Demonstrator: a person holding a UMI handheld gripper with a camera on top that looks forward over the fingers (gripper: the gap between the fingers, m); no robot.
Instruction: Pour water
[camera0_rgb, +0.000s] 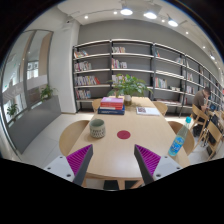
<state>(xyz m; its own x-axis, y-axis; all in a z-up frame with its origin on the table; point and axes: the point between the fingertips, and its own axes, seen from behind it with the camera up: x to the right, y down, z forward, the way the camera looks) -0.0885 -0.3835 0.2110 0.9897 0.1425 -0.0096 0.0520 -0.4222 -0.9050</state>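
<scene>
A clear plastic water bottle (179, 141) with a blue cap stands on the round wooden table (115, 150), ahead and to the right of my right finger. A patterned cup (97, 128) stands on the table ahead of my left finger. A small red coaster (124, 134) lies between cup and bottle, beyond the fingers. My gripper (113, 162) is open with nothing between its purple pads, held above the near part of the table.
A stack of books (112, 103), a potted plant (130, 87) and a paper (147, 110) sit at the table's far side. Chairs (161, 106) stand around it. Bookshelves (125, 65) line the back wall. A glass wall (30, 80) is at left.
</scene>
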